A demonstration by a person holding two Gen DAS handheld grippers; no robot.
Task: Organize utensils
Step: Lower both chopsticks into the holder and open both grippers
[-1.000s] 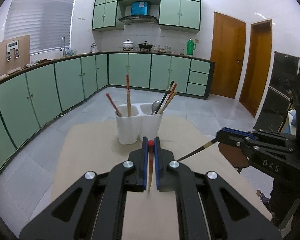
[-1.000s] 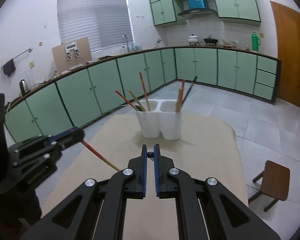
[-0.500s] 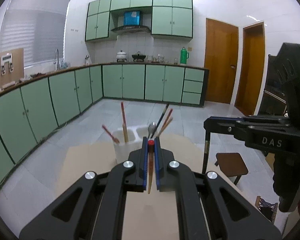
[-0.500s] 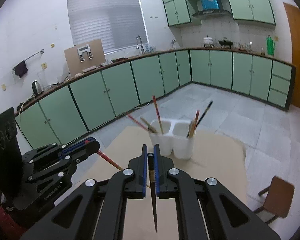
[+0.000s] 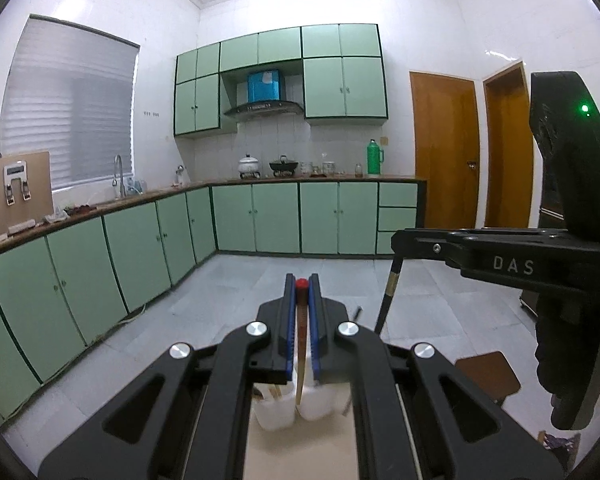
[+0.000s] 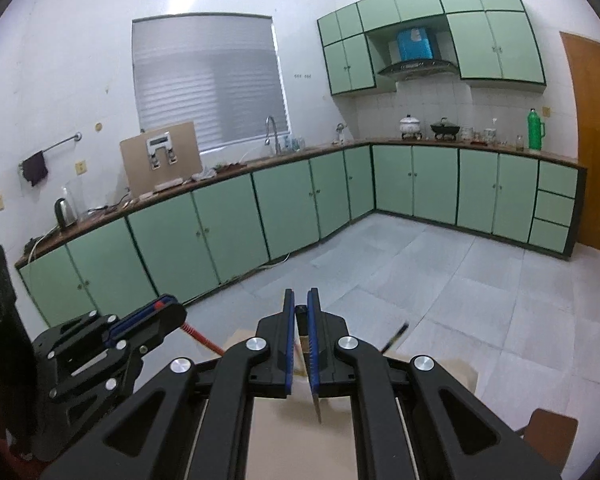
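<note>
Left hand-held gripper (image 5: 302, 286) clamps red-tipped chopstick (image 5: 300, 344) above white holder (image 5: 296, 408); right hand-held gripper (image 6: 301, 308) clamps black chopstick (image 6: 315, 396).

white holder (image 5: 296, 406) directly below, right gripper (image 5: 400, 236) alongside

Beige table (image 5: 300, 456) carries white 2-cup holder (image 5: 296, 408).

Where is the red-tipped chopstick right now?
In the left wrist view, the red-tipped chopstick is clamped in the left gripper, its lower end hanging just above the white utensil holder.
</note>
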